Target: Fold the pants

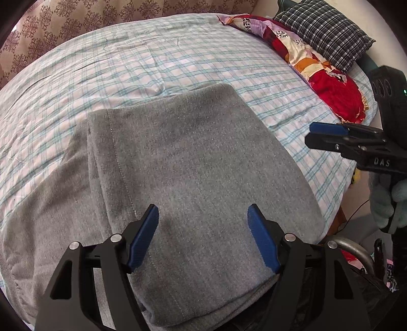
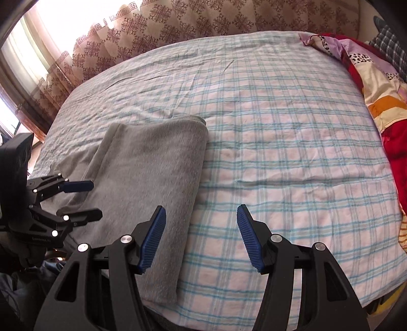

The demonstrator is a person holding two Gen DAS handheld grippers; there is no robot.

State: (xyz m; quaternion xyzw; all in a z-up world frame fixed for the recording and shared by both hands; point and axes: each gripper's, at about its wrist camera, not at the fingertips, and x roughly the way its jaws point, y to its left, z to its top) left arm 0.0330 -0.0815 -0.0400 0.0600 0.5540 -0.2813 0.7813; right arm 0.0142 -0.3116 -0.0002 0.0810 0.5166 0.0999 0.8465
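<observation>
Grey pants (image 1: 193, 163) lie folded into a thick, roughly rectangular stack on a bed, near its front edge and toward its left half as seen from the right wrist camera (image 2: 155, 193). The upper layer is a smooth, soft-looking grey fabric with a stitched seam running along its left side; a looser, wider layer of the same grey cloth spreads out from beneath it on the left. The stack rests on a checked bedsheet (image 1: 142, 61) in pale pink, white and teal lines, lightly creased. The left gripper (image 1: 203, 239) hovers directly over the near part of the pants with its two blue-padded fingers spread wide apart, holding nothing; whether the pads touch the fabric cannot be told. The right gripper (image 2: 201, 242) is also released, its blue ribbed fingers splayed wide, one finger over the right edge of the pants and the other over bare sheet, gripping nothing. From the left wrist view the right gripper appears at the right margin (image 1: 330, 137), beyond the pants and over the sheet near the bed's edge, held by a hand in a pale knitted glove (image 1: 389, 203). At the far right corner of the bed lies a bright patchwork quilt (image 1: 328, 76) in red, orange, cream and lilac, and just behind it a dark checked pillow (image 1: 328, 33). Beyond the bed hangs a beige curtain (image 2: 193, 23) with a maroon floral pattern, lit from a window at the left.
</observation>
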